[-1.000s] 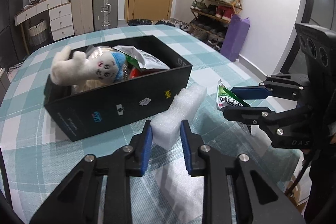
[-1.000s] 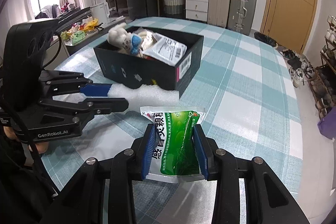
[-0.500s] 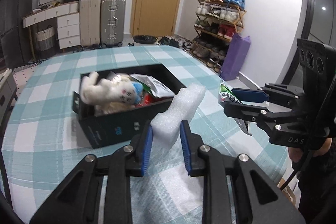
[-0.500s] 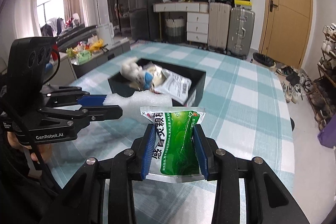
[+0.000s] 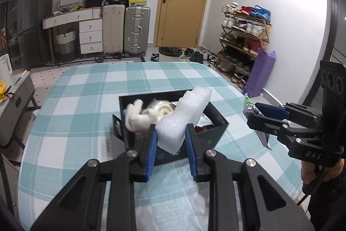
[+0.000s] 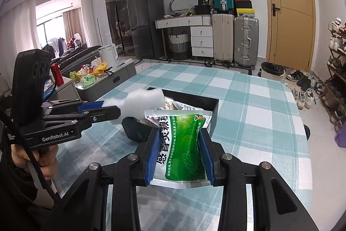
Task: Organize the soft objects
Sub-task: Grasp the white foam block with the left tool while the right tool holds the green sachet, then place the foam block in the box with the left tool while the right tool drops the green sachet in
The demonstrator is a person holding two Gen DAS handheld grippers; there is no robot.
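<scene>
Both grippers have risen above the black box. The left gripper clamps a bumpy white foam block; the right gripper pinches a glossy green packet. A fuzzy plush toy crowds the box.

Pretty even indoor light, with daylight blowing out the window at far left. Heavy fisheye bending and dark vignette corners; the plush looks motion-blurred, everything else sharp.

My left gripper pinches a white foam block, grainy and matt. My right gripper clamps a glossy green plastic pouch. I see a matt black box on checked woven cloth.
</scene>
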